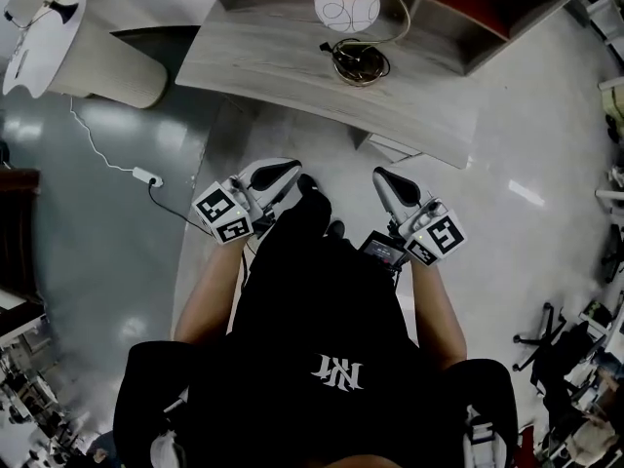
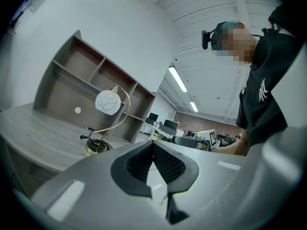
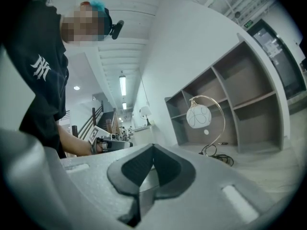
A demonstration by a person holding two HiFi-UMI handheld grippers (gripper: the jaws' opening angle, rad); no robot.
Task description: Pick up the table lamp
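Observation:
The table lamp stands on the grey wooden desk (image 1: pixel 283 57), with a white globe shade (image 1: pixel 346 6) on a curved gold arm and a round base (image 1: pixel 359 64) with a black cord coiled round it. It also shows in the left gripper view (image 2: pixel 108 102) and the right gripper view (image 3: pixel 198 116). My left gripper (image 1: pixel 295 172) and right gripper (image 1: pixel 381 175) are held low before the person's body, well short of the desk edge. Both point level toward the desk. Each gripper's jaws (image 2: pixel 153 145) (image 3: pixel 153 147) are shut with nothing between them.
An open shelf unit (image 1: pixel 478 13) rises at the desk's back. A pale cylindrical stand (image 1: pixel 102 66) with a white object on top is left of the desk. A white cable with a plug block (image 1: pixel 146 175) lies on the floor. Chairs and clutter (image 1: pixel 556 344) fill the right.

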